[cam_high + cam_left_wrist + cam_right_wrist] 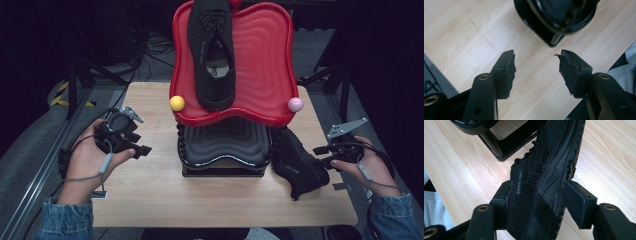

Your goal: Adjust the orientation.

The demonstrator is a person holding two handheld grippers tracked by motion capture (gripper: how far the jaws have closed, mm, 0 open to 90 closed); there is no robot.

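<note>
A black shoe (212,55) lies on the red top tray (265,65) of a two-level rack, toe towards me. A second black shoe (297,165) is tilted on its side on the table at the rack's right. My right gripper (320,155) is shut on this shoe (534,182), one pad on the mesh upper and the other on the sole edge, as the right gripper (539,186) view shows. Left of the rack, my left gripper (142,145) hovers open over bare wood. Nothing sits between the jaws of the left gripper (536,56).
The black lower tray (225,142) sits under the red one. A yellow ball (177,103) and a pink ball (295,104) cap the red tray's front corners. The rack's black base (554,17) is just ahead of the left jaws. The wooden table (150,195) ends near my sleeves.
</note>
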